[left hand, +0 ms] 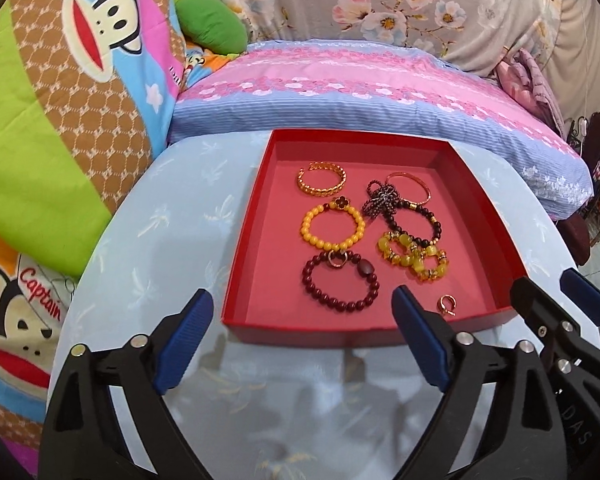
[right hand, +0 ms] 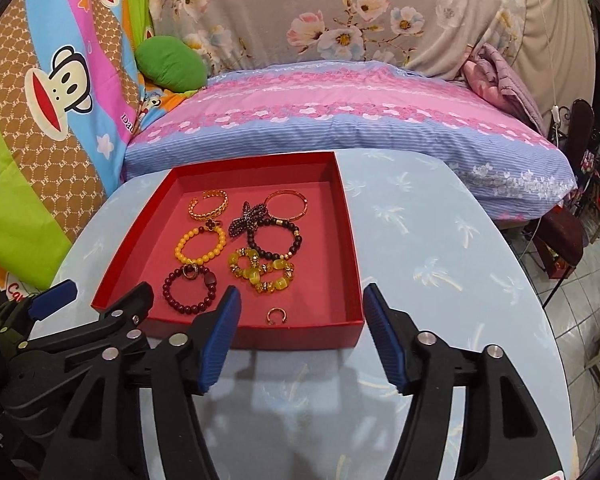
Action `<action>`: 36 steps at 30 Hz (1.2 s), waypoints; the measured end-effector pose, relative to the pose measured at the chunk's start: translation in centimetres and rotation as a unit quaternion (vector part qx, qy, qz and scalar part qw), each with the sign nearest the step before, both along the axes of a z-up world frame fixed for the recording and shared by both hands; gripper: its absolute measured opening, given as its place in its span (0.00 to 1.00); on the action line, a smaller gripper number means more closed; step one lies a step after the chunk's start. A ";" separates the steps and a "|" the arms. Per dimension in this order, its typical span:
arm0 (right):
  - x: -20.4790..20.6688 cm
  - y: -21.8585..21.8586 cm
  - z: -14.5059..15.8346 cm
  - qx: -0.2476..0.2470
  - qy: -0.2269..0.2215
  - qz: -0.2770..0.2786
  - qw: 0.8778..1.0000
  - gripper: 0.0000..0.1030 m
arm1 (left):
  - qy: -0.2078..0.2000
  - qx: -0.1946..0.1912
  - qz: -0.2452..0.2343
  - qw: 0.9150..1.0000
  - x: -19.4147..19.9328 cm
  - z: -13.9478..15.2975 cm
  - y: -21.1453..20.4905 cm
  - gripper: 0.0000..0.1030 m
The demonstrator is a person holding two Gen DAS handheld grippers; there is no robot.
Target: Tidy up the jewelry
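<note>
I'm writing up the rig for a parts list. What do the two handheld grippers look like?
Both look alike. The left gripper and right gripper have matte black plastic frames with triangular cut-outs, round silver pivot pins and jaws faced with ribbed blue pads. White lettering, only partly readable, shows on the right gripper's body in the left wrist view. No cables, hands or sleeves are visible.

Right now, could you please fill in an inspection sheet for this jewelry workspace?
Surface: round pale-blue palm-print table, glossy.
Job's things: shallow red cardboard tray holding yellow bead bracelet, dark-red bead bracelet, gold chain bangle, small gold ring and other bracelets.
Clutter: nothing seen on the table.
Grippers: left hand-held gripper and right hand-held gripper open, empty.
Cables: white cord at far right.
Surroundings: pink-blue striped pillow, monkey-print quilt.
</note>
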State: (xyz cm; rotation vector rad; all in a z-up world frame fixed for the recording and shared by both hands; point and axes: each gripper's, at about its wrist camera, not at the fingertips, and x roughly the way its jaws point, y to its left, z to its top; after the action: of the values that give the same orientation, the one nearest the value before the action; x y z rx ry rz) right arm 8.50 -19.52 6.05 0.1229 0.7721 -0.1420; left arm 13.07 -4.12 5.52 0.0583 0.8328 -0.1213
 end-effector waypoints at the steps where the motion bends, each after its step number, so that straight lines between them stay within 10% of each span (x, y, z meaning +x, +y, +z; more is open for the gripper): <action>1: -0.3 -0.1 0.1 0.004 0.001 -0.003 1.000 0.66 | 0.000 -0.002 0.002 1.000 -0.2 0.1 0.2 0.87; 36: 0.7 0.2 -0.1 -0.018 0.049 -0.006 0.999 0.95 | 0.019 0.027 0.016 0.999 0.4 -0.1 1.0 0.89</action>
State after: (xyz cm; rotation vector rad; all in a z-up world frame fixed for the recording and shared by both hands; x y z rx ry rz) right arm 9.21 -19.30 5.97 0.0874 0.8661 -0.1739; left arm 13.43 -3.14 5.40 0.0940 0.8740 -0.0690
